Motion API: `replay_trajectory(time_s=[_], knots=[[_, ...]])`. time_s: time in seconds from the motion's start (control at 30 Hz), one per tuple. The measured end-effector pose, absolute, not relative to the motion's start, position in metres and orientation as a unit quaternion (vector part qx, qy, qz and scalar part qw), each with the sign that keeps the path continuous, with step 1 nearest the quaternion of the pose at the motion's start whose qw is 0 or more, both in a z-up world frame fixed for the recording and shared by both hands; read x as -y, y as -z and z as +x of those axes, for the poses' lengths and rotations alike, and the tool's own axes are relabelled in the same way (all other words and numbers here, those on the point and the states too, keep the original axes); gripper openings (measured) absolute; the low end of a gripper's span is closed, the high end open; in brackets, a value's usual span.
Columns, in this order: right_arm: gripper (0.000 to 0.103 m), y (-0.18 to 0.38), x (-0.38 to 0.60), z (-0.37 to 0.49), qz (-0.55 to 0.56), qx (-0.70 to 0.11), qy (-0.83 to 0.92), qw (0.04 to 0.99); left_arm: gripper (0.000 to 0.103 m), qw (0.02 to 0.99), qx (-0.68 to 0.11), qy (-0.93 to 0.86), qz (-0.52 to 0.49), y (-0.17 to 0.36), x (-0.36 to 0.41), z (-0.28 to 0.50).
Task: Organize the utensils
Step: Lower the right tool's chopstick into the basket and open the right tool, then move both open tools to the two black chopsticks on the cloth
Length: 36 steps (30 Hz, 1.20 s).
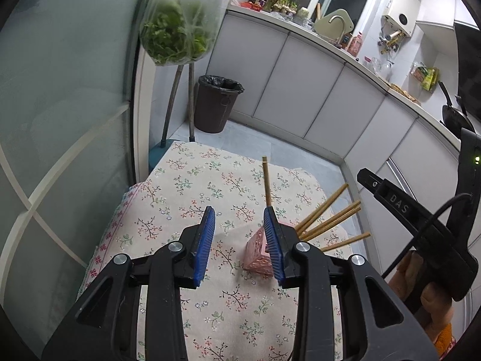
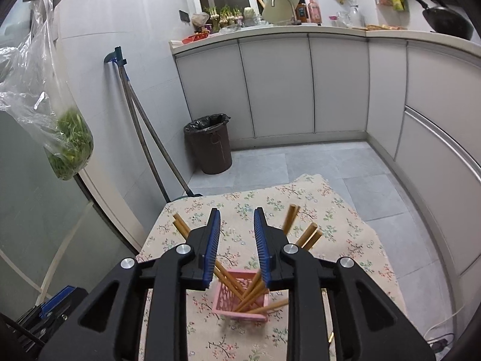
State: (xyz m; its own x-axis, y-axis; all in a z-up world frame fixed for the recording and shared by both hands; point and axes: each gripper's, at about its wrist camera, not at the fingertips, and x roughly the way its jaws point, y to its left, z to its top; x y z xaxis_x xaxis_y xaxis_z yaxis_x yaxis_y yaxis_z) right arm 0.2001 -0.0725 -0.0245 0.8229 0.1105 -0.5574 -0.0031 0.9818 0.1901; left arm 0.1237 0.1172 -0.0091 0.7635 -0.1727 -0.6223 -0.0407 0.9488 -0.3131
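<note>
Chopsticks [image 2: 249, 294] lean splayed, tips up, in the pink holder [image 2: 240, 303]; right claw [image 2: 237, 237] and left claw [image 1: 239, 231] both gape empty.

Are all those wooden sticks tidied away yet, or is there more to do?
Mostly done, it seems: several chopsticks already stand in the pink basket. Nothing is in hand: the right gripper and left gripper are both open and hold nothing. No loose chopsticks show on the floral cloth.
</note>
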Motion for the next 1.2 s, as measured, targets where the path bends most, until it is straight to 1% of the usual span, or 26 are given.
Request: replay_trajectory(time_s=[0.13,0.2,0.37,0.5,0.67,1.0,1.2], knots=[[0.033,0.027,0.079,0.185,0.077,-0.300,-0.014,0.951,0.042,0.924,-0.352,0.043,-0.142,0.014,-0.107,0.126],[0.039,0.030,0.082,0.175,0.063,-0.299,-0.002,0.952,0.043,0.924,-0.355,0.044,-0.135,0.016,-0.103,0.126],[0.049,0.035,0.090,0.156,0.042,-0.296,0.015,0.954,0.044,0.925,-0.357,0.046,-0.122,0.019,-0.096,0.124],[0.063,0.039,0.095,0.146,0.032,-0.293,0.029,0.955,0.048,0.924,-0.361,0.055,-0.118,0.021,-0.091,0.122],[0.070,0.045,0.100,0.138,0.029,-0.296,0.036,0.954,0.059,0.924,-0.361,0.062,-0.107,0.023,-0.084,0.119],[0.075,0.053,0.114,0.123,0.036,-0.306,0.042,0.950,0.063,0.923,-0.368,0.076,-0.083,0.027,-0.070,0.119],[0.079,0.055,0.123,0.109,0.047,-0.310,0.046,0.949,0.074,0.922,-0.371,0.083,-0.073,0.031,-0.062,0.115]])
